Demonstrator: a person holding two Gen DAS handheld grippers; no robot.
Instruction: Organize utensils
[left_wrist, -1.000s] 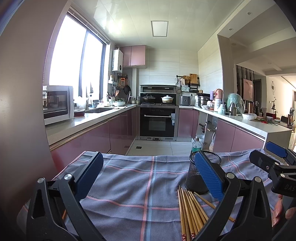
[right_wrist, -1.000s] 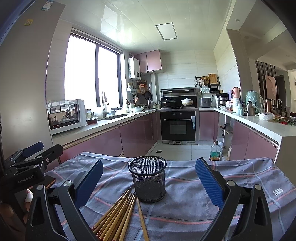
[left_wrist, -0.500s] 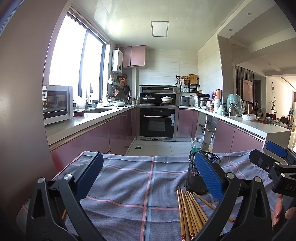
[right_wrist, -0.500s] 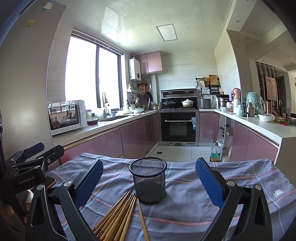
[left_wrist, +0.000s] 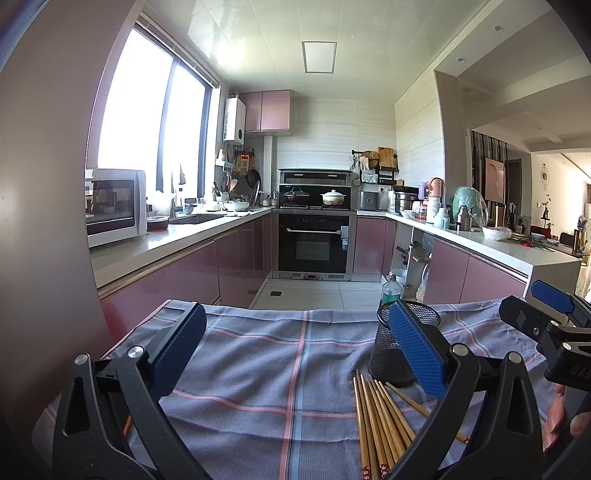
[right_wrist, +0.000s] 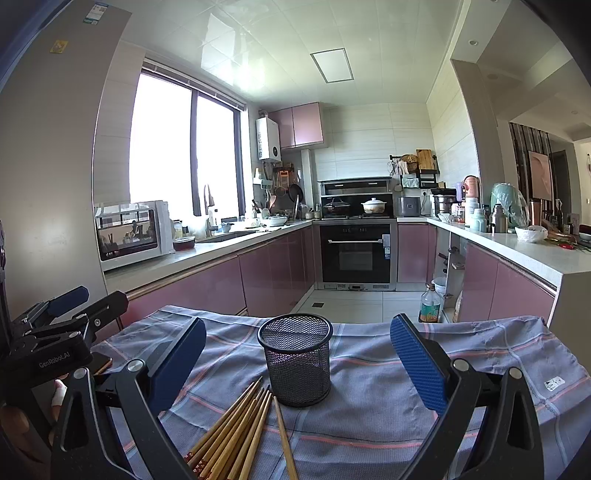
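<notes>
A black mesh cup (right_wrist: 297, 359) stands upright and empty on a checked blue-grey cloth (right_wrist: 388, 398). Several wooden chopsticks (right_wrist: 236, 428) lie bundled on the cloth just in front of it, one lying apart to their right. My right gripper (right_wrist: 297, 354) hovers open over the cloth, its blue pads either side of the cup but nearer the camera. In the left wrist view the cup (left_wrist: 393, 360) sits partly behind the right pad, with the chopsticks (left_wrist: 380, 417) below it. My left gripper (left_wrist: 297, 350) is open over bare cloth, left of the chopsticks.
The cloth-covered table ends at its far edge (left_wrist: 295, 310), with kitchen floor beyond. A plastic bottle (right_wrist: 430, 304) stands on the floor. The other gripper shows at the right edge (left_wrist: 554, 317) of the left wrist view and at the left edge (right_wrist: 55, 332) of the right wrist view.
Almost nothing has moved. Both grippers stay open and hover in the same place over the cloth, with only a slight drift of the views.
</notes>
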